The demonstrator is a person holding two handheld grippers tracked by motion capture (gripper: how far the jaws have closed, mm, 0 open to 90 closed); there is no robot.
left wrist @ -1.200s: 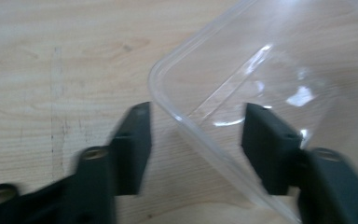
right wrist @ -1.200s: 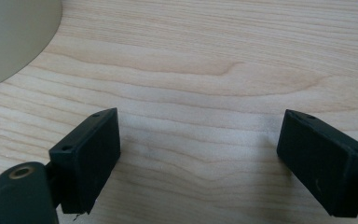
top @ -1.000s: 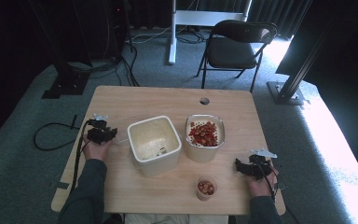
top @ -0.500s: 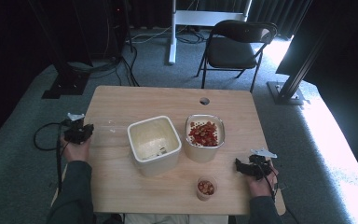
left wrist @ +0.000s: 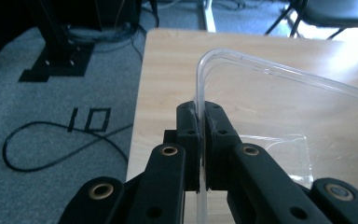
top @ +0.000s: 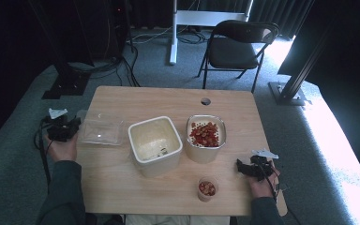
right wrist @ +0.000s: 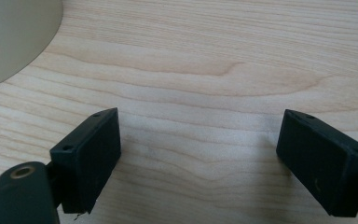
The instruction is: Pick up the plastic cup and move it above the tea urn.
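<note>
Clear lid (top: 101,131): lies at the left edge of the table (top: 168,98), overhanging it slightly, just beside the white tub (top: 155,145). Judged to be the removed cover, parked clear of both containers.
Left gripper (top: 61,129): jaws clenched on the lid's rim (left wrist: 200,93); the thin edge gives the only firm purchase on a flat, flexible sheet.
White tub: open, near the table centre, almost empty.
Bowl (top: 206,137): touching or just beside the tub on its right, holding red pieces.
Small cup (top: 207,188): near the front edge, holding a few red pieces.
Right gripper (top: 252,168): rests near the front right corner, jaws released with bare wood between them (right wrist: 200,154); judged idle.
Change from earlier frames: the left gripper has travelled from beside the tub out to the left edge, and the lid now shows there. The right gripper has stayed put.
</note>
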